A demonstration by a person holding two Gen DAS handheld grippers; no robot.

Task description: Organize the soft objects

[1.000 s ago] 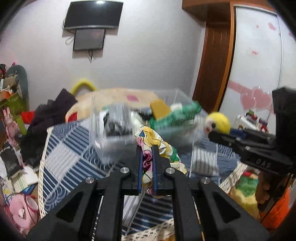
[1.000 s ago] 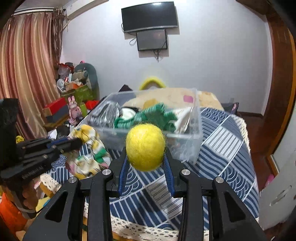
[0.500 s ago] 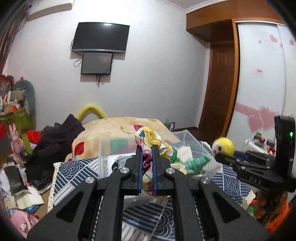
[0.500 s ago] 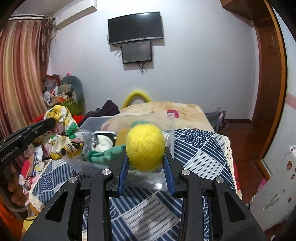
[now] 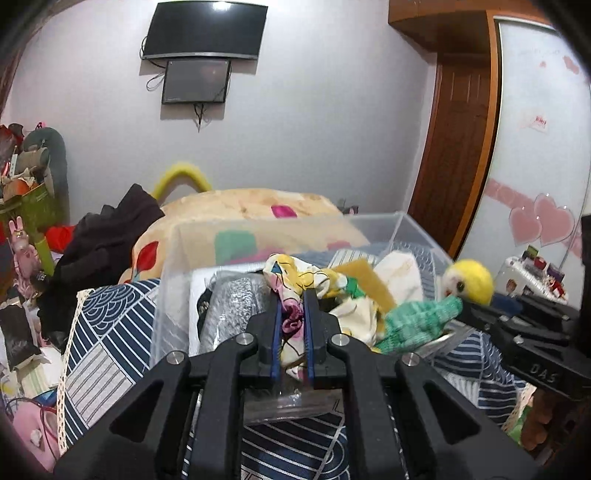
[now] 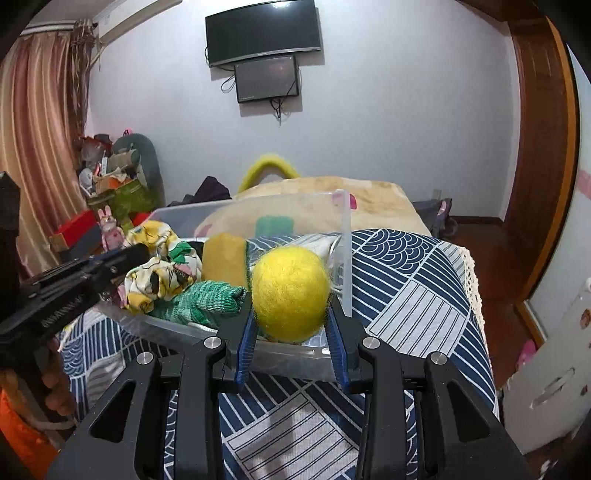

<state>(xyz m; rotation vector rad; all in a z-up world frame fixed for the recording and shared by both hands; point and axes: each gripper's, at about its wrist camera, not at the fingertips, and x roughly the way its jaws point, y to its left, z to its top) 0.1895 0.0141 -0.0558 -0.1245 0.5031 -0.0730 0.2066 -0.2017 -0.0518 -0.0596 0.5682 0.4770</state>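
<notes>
both of your grippers were closed on something soft over the clear plastic bin [image 6: 345,258]. your left gripper [image 5: 292,314] had its jaws pinched nearly together on the floral cloth [image 5: 295,280], which bunched up ahead of the fingertips and trailed down between them, hanging above the bin's near side. just ahead and to the right of those jaws lay a green knitted piece [image 5: 421,321], a tan sponge [image 5: 364,277] and a cream cloth [image 5: 400,271], and to their left a grey knitted item [image 5: 231,314], all inside the bin. your right gripper [image 6: 290,314] held the yellow felt ball [image 6: 290,293] squeezed between its blue pads [image 6: 245,341], jaws spread only as wide as the ball, at the bin's near right corner. left of those jaws the green knit rested against the ball's side. under the bin lay a navy patterned bedspread [image 6: 413,280], and on the far wall a television [image 6: 262,31].
</notes>
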